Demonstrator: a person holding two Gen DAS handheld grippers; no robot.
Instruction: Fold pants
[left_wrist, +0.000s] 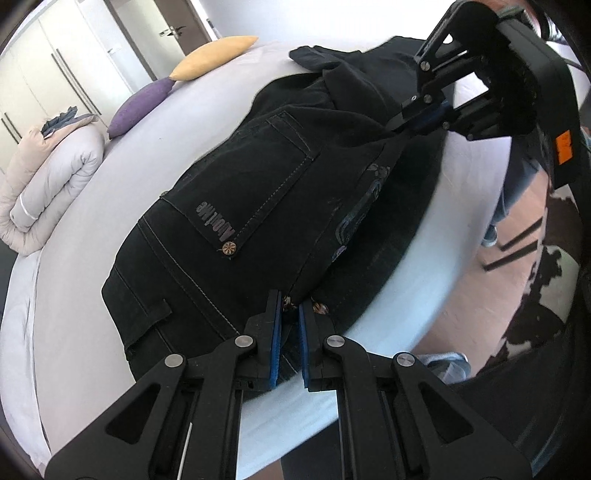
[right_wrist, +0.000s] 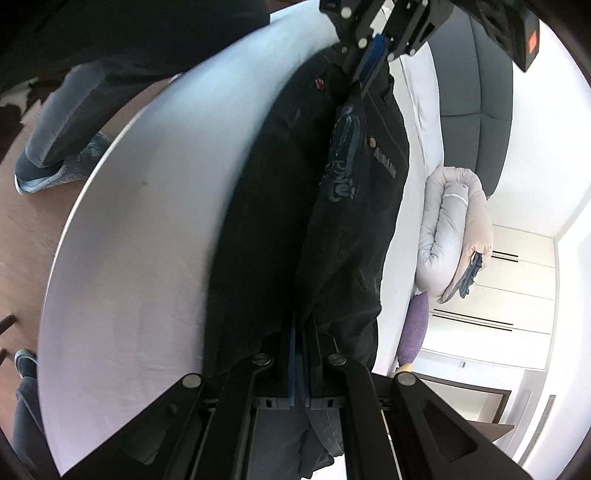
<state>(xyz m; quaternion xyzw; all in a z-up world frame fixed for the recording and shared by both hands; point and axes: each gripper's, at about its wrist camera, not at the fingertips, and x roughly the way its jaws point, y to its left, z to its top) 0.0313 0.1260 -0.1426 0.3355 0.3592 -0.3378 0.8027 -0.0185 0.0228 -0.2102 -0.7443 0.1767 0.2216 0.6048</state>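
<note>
Black pants (left_wrist: 258, 177) lie along the near side of a white bed, back pocket with a stitched label facing up. My left gripper (left_wrist: 290, 306) is shut on the waist end, dark fabric pinched between its blue pads. My right gripper (left_wrist: 397, 129) is shut on the pants farther along, lifting a fold slightly off the sheet. In the right wrist view the pants (right_wrist: 351, 221) stretch from my right gripper (right_wrist: 300, 317) at the bottom up to the left gripper (right_wrist: 354, 79). One layer lies over another.
The bed sheet (left_wrist: 92, 277) spreads wide to the left. A rolled duvet (left_wrist: 55, 177), a purple pillow (left_wrist: 142, 107) and a yellow pillow (left_wrist: 214, 57) sit at its far side. A person's leg and slipper (right_wrist: 55, 147) stand by the bed edge (right_wrist: 92, 177).
</note>
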